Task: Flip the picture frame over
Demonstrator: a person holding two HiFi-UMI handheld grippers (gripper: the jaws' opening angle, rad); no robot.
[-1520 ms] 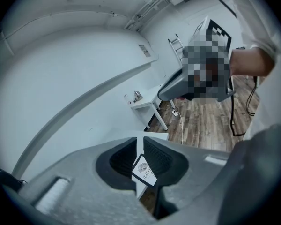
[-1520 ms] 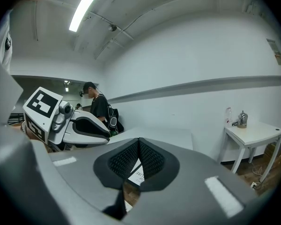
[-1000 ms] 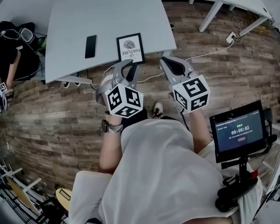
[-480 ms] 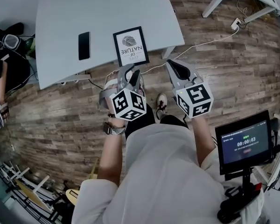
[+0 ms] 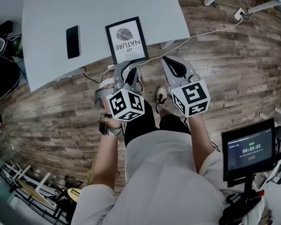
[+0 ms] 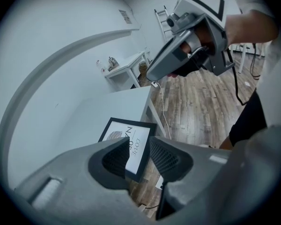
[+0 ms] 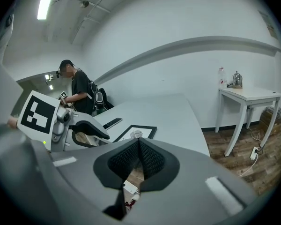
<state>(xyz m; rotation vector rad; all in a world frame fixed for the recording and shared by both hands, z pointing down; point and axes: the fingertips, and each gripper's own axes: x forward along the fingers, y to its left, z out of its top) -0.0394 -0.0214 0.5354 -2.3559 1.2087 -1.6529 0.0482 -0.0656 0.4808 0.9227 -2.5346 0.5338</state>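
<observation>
Two grippers hang just short of the picture frame, which lies face up at the table's near edge. The left gripper has just been opening its jaws, which are wide and empty, likely to take the frame's rim. The right gripper has its jaws closed, it seems, with nothing in them.

Head view: overhead, facing steeply down on the table and wood floor. Left gripper view: close behind its jaws, angled down at the picture frame. Right gripper view: nearly level across the table. All three share the picture frame (at the table's near edge).
</observation>
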